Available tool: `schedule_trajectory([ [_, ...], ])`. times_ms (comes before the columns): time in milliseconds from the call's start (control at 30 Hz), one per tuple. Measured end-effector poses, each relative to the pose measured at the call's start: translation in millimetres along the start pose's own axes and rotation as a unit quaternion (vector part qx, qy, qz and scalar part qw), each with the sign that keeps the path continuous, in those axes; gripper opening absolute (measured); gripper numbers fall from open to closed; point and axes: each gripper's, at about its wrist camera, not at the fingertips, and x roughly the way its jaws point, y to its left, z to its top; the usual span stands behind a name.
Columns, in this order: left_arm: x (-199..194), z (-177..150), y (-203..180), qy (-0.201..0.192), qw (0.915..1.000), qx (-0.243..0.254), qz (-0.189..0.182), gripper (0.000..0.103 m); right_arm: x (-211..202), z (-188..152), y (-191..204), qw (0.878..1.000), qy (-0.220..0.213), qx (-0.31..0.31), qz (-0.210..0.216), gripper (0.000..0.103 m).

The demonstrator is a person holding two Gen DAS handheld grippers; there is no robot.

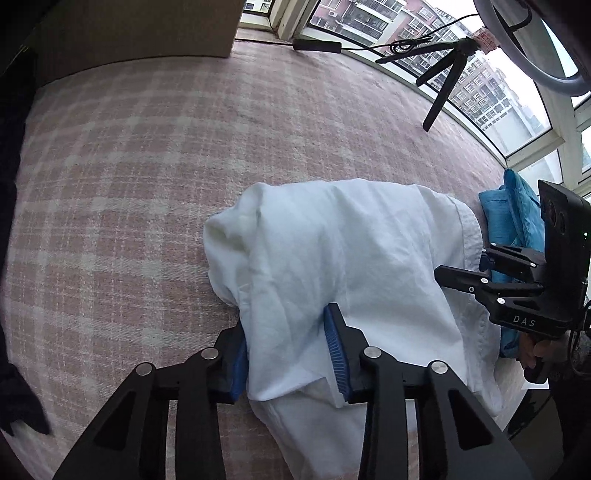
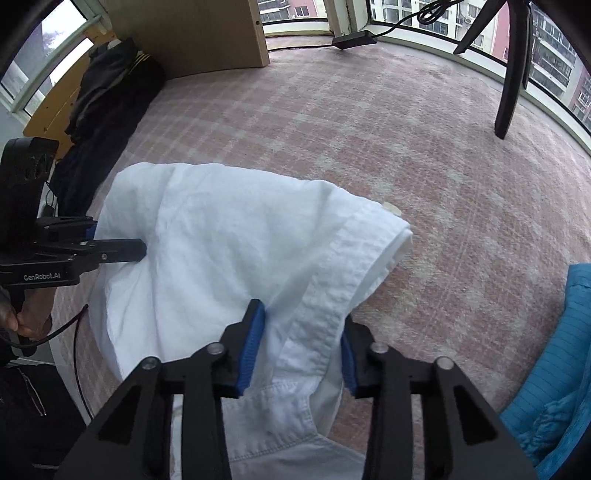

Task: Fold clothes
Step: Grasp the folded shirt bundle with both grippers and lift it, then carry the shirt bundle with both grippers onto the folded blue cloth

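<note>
A white shirt (image 1: 351, 240) hangs bunched over a pink plaid bedspread (image 1: 147, 184), its far fold drooping onto the cover. My left gripper (image 1: 288, 325) is shut on the shirt's near left edge, with cloth filling the gap between the blue pads. My right gripper (image 2: 301, 321) is shut on the white shirt (image 2: 221, 240) at its stitched band. Each gripper shows in the other's view: the right gripper (image 1: 461, 264) at the shirt's right side, the left gripper (image 2: 118, 238) at its left side. A hand (image 2: 26, 321) holds the left handle.
A blue garment (image 1: 513, 218) lies folded to the right of the shirt, also seen as the blue garment (image 2: 554, 369). Dark clothes (image 2: 99, 92) are piled at the far left by a wooden board (image 2: 203, 33). A black tripod (image 1: 439, 96) stands at the far right by the windows.
</note>
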Motion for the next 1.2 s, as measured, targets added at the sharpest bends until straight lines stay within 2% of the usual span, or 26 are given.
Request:
schedule_trajectory([
  [67, -2, -3, 2, -0.012, 0.9999, 0.001, -0.006, 0.023, 1, 2, 2, 1.0, -0.009, 0.004, 0.005, 0.022],
  [167, -5, -7, -2, -0.029, 0.9995, 0.008, -0.009, 0.014, 1, 0, 6, 0.998, -0.034, 0.037, 0.023, 0.017],
  [300, -6, -7, -10, -0.044, 0.9986, 0.002, -0.028, 0.012, -22, -11, 9, 0.995, -0.08, 0.056, 0.03, 0.015],
  [400, -22, -7, -9, -0.051, 0.9974, -0.01, -0.05, 0.012, -52, -24, 12, 0.99, -0.114, 0.071, 0.039, 0.015],
  [567, -71, -14, -32, -0.087, 0.9943, 0.034, -0.052, 0.012, -104, -43, 25, 0.982, -0.163, 0.086, 0.045, 0.015],
  [633, -88, -17, -50, -0.099, 0.9922, 0.055, -0.052, 0.012, -129, -56, 27, 0.978, -0.183, 0.09, 0.041, 0.015],
  [833, -129, -15, -111, -0.127, 0.9803, 0.124, -0.086, 0.012, -214, -101, 19, 0.962, -0.25, 0.108, 0.022, 0.015],
  [933, -143, -19, -158, -0.136, 0.9707, 0.165, -0.11, 0.013, -253, -125, -3, 0.958, -0.262, 0.119, -0.016, 0.015],
  [1067, -133, -21, -227, -0.141, 0.9568, 0.217, -0.133, 0.013, -304, -157, -33, 0.949, -0.278, 0.134, -0.066, 0.015],
  [1200, -100, -15, -291, -0.129, 0.9523, 0.24, -0.138, 0.013, -330, -171, -79, 0.947, -0.261, 0.148, -0.118, 0.015],
])
